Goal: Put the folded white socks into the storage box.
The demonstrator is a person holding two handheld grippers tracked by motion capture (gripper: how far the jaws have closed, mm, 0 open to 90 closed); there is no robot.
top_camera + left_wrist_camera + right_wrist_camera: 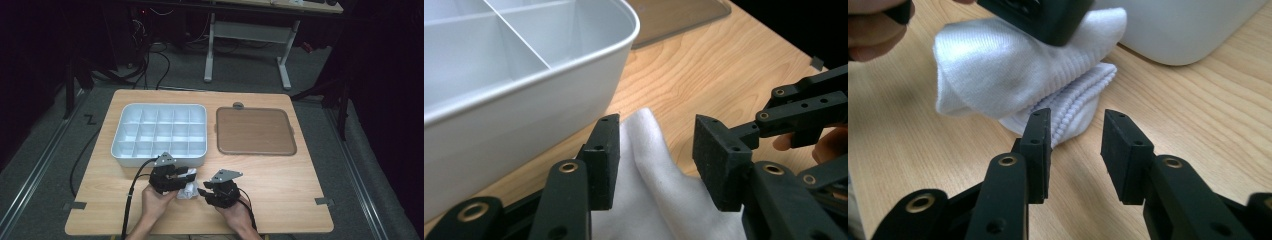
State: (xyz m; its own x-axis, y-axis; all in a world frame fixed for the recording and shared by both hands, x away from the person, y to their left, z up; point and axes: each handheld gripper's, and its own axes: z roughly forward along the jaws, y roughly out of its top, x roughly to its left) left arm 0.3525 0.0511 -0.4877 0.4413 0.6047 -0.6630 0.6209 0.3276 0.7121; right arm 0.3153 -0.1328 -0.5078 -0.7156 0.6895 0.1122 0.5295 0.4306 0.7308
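We're looking down into a dim lab or test room here, no home comforts anywhere. A lone wooden bench point(280, 165) stands on grey carpeted floor point(320, 75), with tape markers point(324, 201) stuck near its corners. Black cables point(150, 60) snake across the floor behind it toward what looks like dark equipment, too dim to make out. Further back stands a second desk on a white metal frame point(247, 35). Metal rails point(40, 165) run along the floor on either side, and the surroundings sit in darkness.
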